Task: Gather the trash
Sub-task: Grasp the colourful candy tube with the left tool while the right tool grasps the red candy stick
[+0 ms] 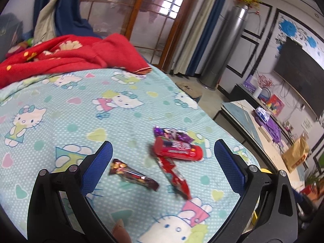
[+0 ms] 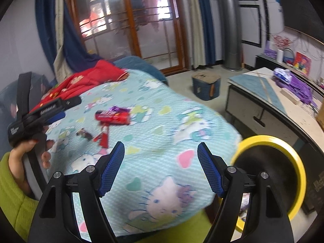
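collect trash: nothing picked up yet

four pieces of trash are seen lying on the cartoon-cat bedsheet: a purple wrapper, a red tube touching it, a red wrapper running down from the tube, and a dark red wrapper just beside that. all four are judged still to be collected.

the left gripper is held over the pile with jaws spread wide and nothing between the pads; no contact with any piece is seen. the right gripper is also spread, empty, over bare sheet, well apart from the pile.

a yellow-rimmed bin is seen just off the bed edge, next to the right gripper; it is judged the likely drop point. little of its inside can be made out.

writing: white lettering is visible on the red tube and on the wrappers, but it is blurred and cannot be read. print on the left gripper's body, seen from the right wrist view, is likewise not legible.
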`<state>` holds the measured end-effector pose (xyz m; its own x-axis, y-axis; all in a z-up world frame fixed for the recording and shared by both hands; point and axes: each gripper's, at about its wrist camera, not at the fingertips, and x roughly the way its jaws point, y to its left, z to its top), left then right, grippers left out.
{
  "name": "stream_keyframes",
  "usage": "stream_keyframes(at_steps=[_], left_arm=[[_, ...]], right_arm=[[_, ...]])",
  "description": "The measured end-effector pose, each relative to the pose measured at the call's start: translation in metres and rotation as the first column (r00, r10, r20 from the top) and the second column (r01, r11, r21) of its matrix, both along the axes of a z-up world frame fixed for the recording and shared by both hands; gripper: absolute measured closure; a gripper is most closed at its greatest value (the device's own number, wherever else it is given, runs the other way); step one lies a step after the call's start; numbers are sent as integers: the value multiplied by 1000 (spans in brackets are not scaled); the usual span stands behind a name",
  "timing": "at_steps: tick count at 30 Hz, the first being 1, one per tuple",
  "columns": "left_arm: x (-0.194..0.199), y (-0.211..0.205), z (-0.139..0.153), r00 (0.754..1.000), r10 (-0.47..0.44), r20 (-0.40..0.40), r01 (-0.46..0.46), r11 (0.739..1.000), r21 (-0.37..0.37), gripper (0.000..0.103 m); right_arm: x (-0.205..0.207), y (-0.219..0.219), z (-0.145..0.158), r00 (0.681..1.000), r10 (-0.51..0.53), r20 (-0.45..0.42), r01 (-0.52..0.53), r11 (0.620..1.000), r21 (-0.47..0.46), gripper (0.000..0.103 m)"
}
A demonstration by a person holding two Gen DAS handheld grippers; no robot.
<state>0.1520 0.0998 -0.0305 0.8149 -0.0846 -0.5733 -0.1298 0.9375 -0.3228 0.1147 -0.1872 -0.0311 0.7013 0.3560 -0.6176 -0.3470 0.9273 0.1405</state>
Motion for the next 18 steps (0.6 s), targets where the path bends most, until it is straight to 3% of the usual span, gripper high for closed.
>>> stream_keyframes(at_steps=[4, 10, 15, 18], left_arm=[[3, 21, -5, 1000, 26, -13, -27, 998, -48, 13], [16, 37, -11, 999, 12, -42, -16, 995, -100, 30], [32, 42, -20, 994, -75, -78, 59, 980, -191, 38], [42, 45, -19, 990, -110, -91, 91, 976, -200, 39]], right_arm=[[7, 33, -10, 997, 72, -27, -73, 997, -3, 31], [18, 73, -27, 985, 160, -70, -163, 986, -33, 39], [28, 98, -41, 972, 214, -97, -218, 975, -36, 44], [34, 111, -46, 966, 238, -95, -244, 969, -49, 48]])
